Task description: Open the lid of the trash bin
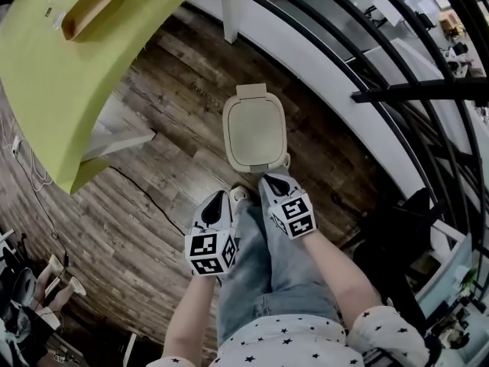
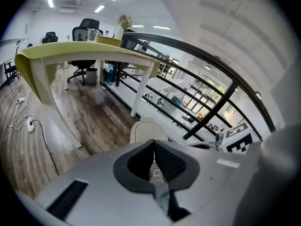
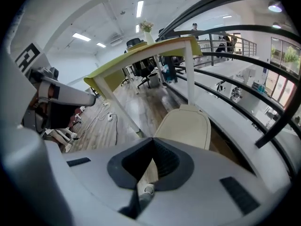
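Both my claws are closed with nothing in them: the left gripper has its ribbed pads met at the tips, and the right gripper is the same. The trash bin stands on the wooden floor just ahead of my legs, below and beyond both claws. Its cream lid lies flat and closed. The lid looks to me like smooth, stiff plastic, light enough to tip with one claw but slick on top, so pinching the flat face would likely slip. A small tab shows at the far edge, which I take for the hinge side. I would therefore go for the near rim, either hooking shut tips under the lip or parting the jaws to nip it. Neither claw touches the bin. To the left the yellow-green table overhangs the floor, and one white table leg stands beyond the bin. A black railing runs close on the right, and a cable trails across the boards, clear of the bin. The near rim itself looks clear.
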A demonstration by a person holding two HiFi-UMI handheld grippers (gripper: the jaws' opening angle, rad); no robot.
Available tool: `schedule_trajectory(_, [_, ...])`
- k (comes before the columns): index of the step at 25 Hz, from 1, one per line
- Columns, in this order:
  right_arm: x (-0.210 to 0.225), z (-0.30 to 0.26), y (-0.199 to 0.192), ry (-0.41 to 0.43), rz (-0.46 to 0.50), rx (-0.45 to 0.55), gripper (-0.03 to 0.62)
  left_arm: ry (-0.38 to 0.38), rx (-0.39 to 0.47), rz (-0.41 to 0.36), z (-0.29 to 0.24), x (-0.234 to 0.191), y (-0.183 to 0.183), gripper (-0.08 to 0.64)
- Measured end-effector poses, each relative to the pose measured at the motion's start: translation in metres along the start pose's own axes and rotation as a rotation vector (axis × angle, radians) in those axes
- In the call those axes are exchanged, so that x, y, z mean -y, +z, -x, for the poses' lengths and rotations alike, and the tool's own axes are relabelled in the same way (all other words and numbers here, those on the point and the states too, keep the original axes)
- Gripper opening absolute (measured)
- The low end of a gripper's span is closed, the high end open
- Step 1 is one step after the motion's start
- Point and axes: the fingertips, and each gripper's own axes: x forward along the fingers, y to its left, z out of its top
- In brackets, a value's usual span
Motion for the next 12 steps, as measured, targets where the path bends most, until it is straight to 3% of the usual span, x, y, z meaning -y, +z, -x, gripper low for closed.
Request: schedule_trajectory(12, [0.023, -0.065, -0.074, -0.022, 0.0, -0.125, -0.006, 0.042, -0.047, 0.068, -0.031, -0.029, -0.051, 0.015])
